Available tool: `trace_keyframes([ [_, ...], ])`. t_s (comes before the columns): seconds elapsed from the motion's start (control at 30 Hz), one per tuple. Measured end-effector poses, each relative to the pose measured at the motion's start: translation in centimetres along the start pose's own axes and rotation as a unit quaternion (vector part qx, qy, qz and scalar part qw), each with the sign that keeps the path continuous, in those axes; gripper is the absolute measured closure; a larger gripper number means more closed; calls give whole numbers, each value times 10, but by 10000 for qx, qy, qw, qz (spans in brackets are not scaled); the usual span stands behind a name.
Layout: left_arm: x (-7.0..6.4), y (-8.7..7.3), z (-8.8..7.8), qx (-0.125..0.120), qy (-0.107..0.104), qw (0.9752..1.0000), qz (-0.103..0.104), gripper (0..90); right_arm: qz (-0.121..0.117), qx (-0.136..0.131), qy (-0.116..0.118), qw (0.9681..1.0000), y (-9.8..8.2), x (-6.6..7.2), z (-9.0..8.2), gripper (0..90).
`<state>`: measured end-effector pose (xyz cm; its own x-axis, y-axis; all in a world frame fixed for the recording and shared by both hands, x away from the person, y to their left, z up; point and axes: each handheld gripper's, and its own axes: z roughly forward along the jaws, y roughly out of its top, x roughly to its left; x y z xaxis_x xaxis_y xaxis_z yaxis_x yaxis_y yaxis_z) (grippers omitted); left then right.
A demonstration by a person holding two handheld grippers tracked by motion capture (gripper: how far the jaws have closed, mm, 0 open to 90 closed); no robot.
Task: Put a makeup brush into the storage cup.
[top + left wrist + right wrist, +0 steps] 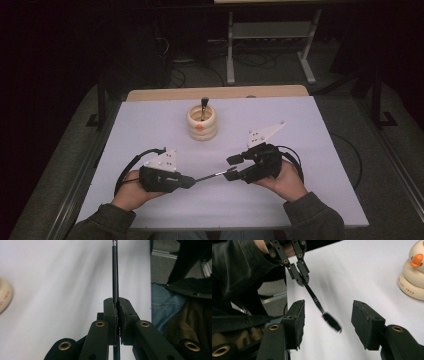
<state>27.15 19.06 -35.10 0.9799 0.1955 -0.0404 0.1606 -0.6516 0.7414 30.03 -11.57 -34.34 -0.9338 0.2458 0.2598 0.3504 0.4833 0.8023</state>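
Where dark floor surrounds it, white table (150, 125).

Two black grippers, left (187, 182) and right (232, 167), each topped with a pale grey three-cornered plate dotted with small screws and trailing a looped black cable. Black linkage arms with brass-ringed pivot holes, ending in blocky jaws faced with rough dark pads. Dark olive sleeves (314, 214), blue jeans (162, 307).
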Motion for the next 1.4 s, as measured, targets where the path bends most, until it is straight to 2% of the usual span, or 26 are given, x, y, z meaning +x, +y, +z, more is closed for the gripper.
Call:
trace_keyframes([
  [0.2, 3, -1, -6, -238, 144, 9996, -104, 855, 111, -134, -43, 9998, -4, -3, 4, 414],
  [0.4, 5, -3, -8, -435, 144, 9987, -236, 854, 264, -312, 90, 9991, -4, -4, 14, 436],
  [0.43, 5, -2, -7, -486, 116, 9985, -236, 854, 367, -471, 326, 9977, -4, -6, 21, 468],
  [0.53, 5, -2, -7, -551, 102, 9981, -248, 854, 533, -659, 586, 9947, -4, -8, 27, 522],
  [0.6, 5, -1, -6, -572, 116, 9980, -251, 854, 537, -865, 765, 9919, -4, -10, 30, 582],
  [0.67, 5, -1, -6, -589, 85, 9979, -251, 854, 552, -1004, 881, 9895, -3, -10, 31, 711],
  [0.7, 5, -1, -6, -589, 85, 9979, -251, 854, 552, -1004, 881, 9895, -3, -10, 31, 711],
  [0.77, 4, -1, -6, -573, 87, 9981, -211, 853, 501, -1130, 937, 9879, -2, -11, 31, 823],
  [0.8, 5, -1, -6, -551, 101, 9983, -169, 852, 583, -1141, 1076, 9859, -2, -12, 31, 836],
  [0.83, 5, -1, -5, -536, 86, 9983, -202, 849, 580, -1162, 1117, 9852, -2, -13, 32, 842],
  [0.9, 6, -1, -3, -446, 18, 9988, -215, 838, 524, -1108, 1106, 9863, -1, -12, 33, 846],
  [0.97, 5, 0, 0, -375, -14, 9989, -290, 748, 479, -1004, 1070, 9880, 1, -10, 33, 846],
  [1.03, 5, 1, 3, -265, -23, 9994, -219, 733, 382, -844, 978, 9909, 4, -7, 33, 847],
  [1.07, 4, 1, 5, -212, -44, 9996, -194, 736, 274, -637, 817, 9942, 7, -4, 33, 847],
  [1.13, 3, 3, 7, -127, -12, 9999, -107, 758, 105, -395, 682, 9968, 12, 0, 34, 847],
  [1.2, 2, 4, 10, -52, -23, 9999, -121, 772, -37, -155, 574, 9982, 17, 4, 35, 847],
  [1.3, 1, 4, 12, 8, -45, 9999, -99, 796, -167, 85, 514, 9985, 25, 8, 36, 847],
  [1.4, 1, 4, 12, -11, -32, 9999, -94, 850, -191, 49, 541, 9983, 29, 9, 37, 846],
])
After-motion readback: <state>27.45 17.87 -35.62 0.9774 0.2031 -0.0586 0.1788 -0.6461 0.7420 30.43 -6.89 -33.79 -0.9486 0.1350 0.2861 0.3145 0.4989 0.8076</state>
